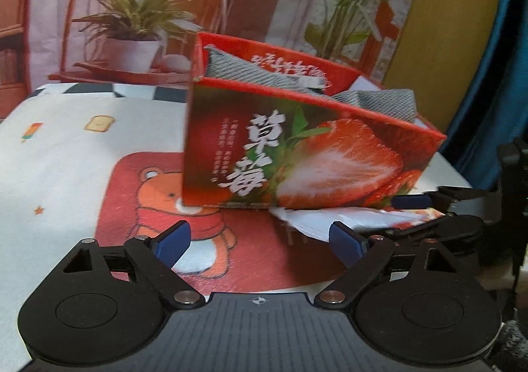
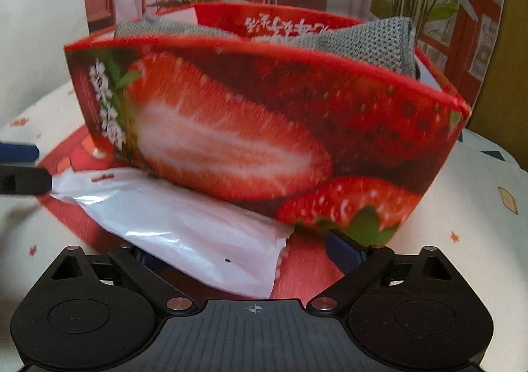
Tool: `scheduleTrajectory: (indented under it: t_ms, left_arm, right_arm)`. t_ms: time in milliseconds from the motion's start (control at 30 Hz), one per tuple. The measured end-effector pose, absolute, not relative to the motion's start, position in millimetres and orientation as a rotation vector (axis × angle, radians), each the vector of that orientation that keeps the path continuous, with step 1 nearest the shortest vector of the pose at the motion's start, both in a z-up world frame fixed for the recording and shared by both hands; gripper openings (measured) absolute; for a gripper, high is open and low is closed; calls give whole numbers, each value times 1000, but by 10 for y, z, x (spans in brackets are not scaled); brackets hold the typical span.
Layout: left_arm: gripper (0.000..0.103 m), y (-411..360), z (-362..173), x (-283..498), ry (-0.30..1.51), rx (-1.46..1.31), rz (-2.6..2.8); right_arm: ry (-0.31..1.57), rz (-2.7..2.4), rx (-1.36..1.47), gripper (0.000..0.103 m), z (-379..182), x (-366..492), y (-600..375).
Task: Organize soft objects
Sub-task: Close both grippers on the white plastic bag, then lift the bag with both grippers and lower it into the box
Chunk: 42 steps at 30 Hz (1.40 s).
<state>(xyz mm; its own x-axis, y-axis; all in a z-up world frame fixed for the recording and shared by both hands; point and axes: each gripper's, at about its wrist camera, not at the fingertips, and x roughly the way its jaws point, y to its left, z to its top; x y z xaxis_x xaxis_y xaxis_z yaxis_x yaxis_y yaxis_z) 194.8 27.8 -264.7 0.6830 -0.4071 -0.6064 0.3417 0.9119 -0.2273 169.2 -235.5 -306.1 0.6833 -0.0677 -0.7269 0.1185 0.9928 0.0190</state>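
Beyond both grippers' wide-apart, empty jaws, the grey cloth (image 1: 264,70) sits inside the strawberry box (image 1: 297,154), well clear of either.

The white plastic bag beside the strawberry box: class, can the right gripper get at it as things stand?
Probably yes. The white plastic bag lies right before the open right gripper, nothing covering its near end, though the strawberry box rests on its far edge.
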Motion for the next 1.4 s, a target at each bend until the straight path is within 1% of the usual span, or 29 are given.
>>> scheduleTrajectory:
  t_ms: [33, 100, 167, 200, 300, 400, 467, 567, 600, 633, 733, 800, 900, 1000, 1100, 1200, 1400]
  left_arm:
    - [91, 280, -2647, 1956, 699, -105, -436]
    - [90, 252, -2652, 2005, 705, -97, -467]
    - [86, 179, -2655, 2062, 717, -55, -485]
    - [84, 149, -2655, 2082, 715, -40, -495]
    - [84, 53, -2654, 2159, 713, -26, -537]
    - [84, -61, -2679, 2273, 711, -12, -573]
    - [81, -137, -2708, 2354, 717, 1, -581]
    - [69, -204, -2747, 2444, 725, -8, -603]
    - [60, -232, -2763, 2463, 726, -4, -602]
    - [55, -245, -2776, 2483, 728, -3, -600]
    - [55, -271, -2785, 2505, 722, -17, -592]
    - [55, -263, -2766, 2493, 721, -18, -597]
    - [55, -259, -2723, 2473, 715, -9, -603]
    - [51, -241, -2659, 2461, 709, -22, -614]
    - [51, -234, -2584, 2415, 691, -18, -611]
    - [48, -201, -2489, 2376, 673, -33, -612]
    - [48, -152, -2225, 2274, 618, -46, -617]
  right_arm:
    - [804, -99, 77, 91, -3043, 1699, -2382]
    - [788, -87, 103, 84, -3013, 1700, -2429]
    - [774, -81, 133, 82, -2997, 1692, -2473]
    - [769, -78, 149, 79, -2992, 1681, -2492]
    - [757, -64, 173, 70, -2989, 1674, -2508]
    - [752, -57, 182, 69, -2989, 1673, -2499]
    - [750, -51, 190, 68, -2991, 1671, -2507]
    - [743, -43, 197, 65, -2987, 1662, -2513]
    - [742, -44, 200, 64, -2988, 1663, -2512]
    - [739, -42, 205, 64, -2989, 1660, -2521]
    - [734, -42, 216, 60, -2986, 1657, -2530]
    - [726, -38, 224, 53, -2978, 1646, -2540]
    - [713, -24, 227, 50, -2935, 1646, -2529]
    - [684, 11, 221, 49, -2854, 1624, -2490]
    - [659, 27, 210, 48, -2756, 1606, -2434]
    - [635, 29, 209, 48, -2656, 1581, -2415]
    - [578, 29, 219, 48, -2431, 1490, -2406]
